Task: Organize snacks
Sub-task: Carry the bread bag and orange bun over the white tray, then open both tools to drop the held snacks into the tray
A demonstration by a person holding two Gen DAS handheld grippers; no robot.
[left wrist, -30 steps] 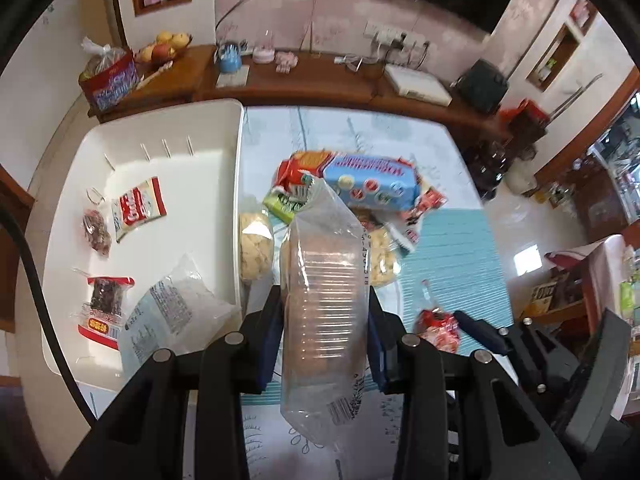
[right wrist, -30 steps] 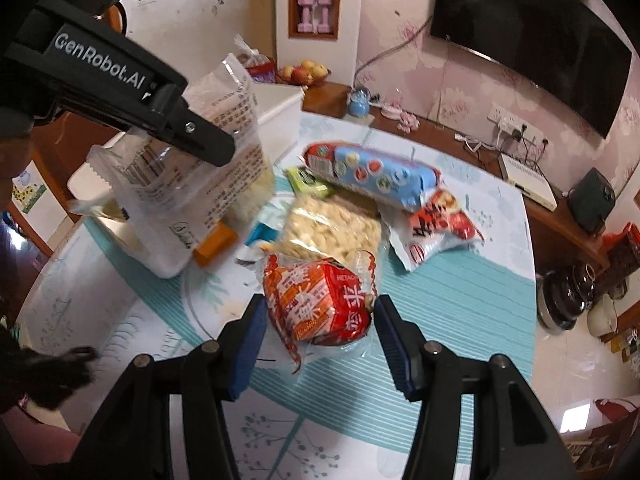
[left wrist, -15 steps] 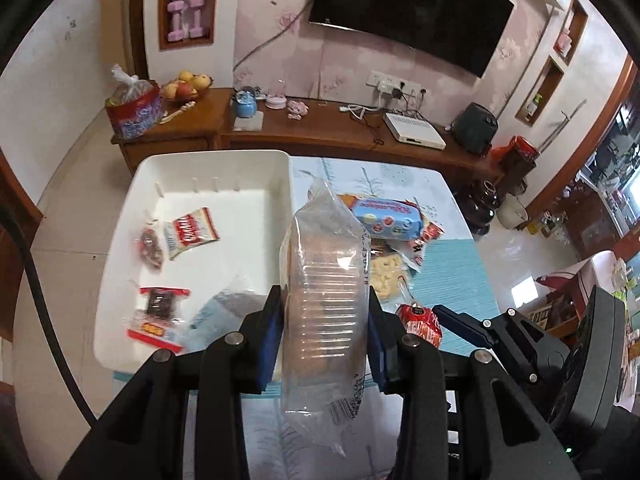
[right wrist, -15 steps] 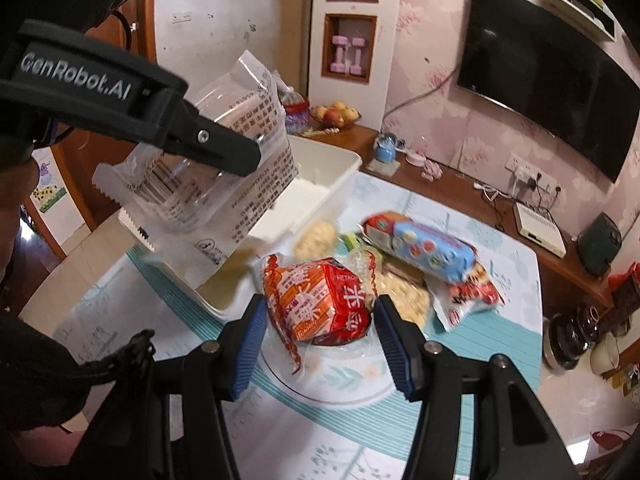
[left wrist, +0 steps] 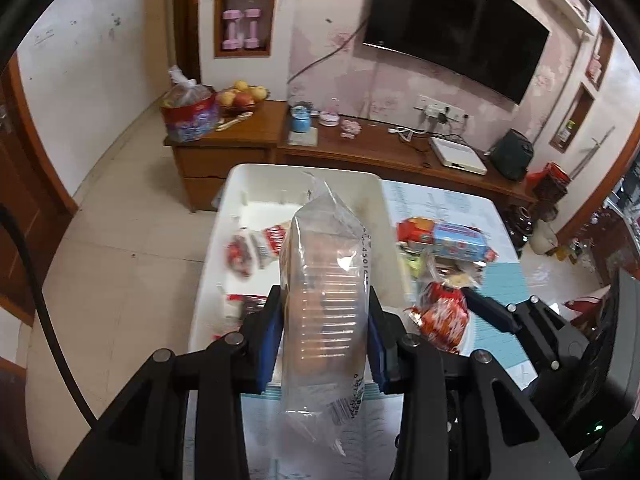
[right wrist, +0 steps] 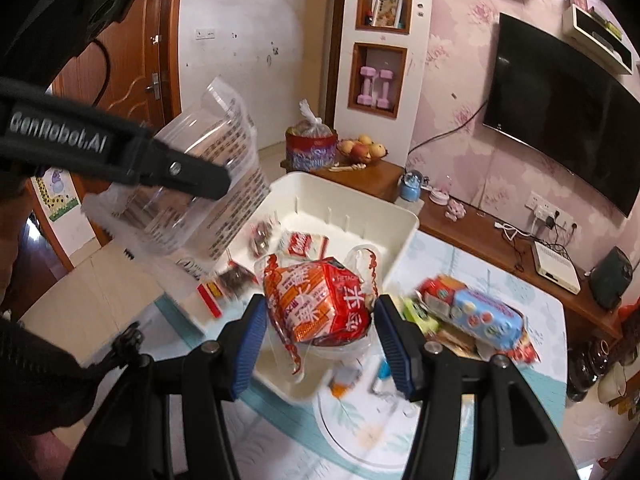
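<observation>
The white bin (right wrist: 404, 236) lay open from above, its far half bare toward twelve o'clock. Small packets (right wrist: 304, 242) crowded its near-left floor. At three o'clock, the blue snack pack (right wrist: 486, 316) and loose wrappers blocked the tabletop (right wrist: 536, 304).

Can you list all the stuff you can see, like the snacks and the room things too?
clear plastic snack pack: 1, see-through, held up in the left tool
red and orange snack bag: 1, held in the right tool
white plastic bin: 1, on the table's left side
small wrapped snacks: several, red and white, inside the bin
long blue and red snack pack: 1, on the table right of the bin
pink dumbbells: 2, in a wall niche
black television: 1, on the pink wall
fruit bowl: 1, on the wooden cabinet
left tool: black with blue pads, shut
right tool: black with blue pads, shut
</observation>
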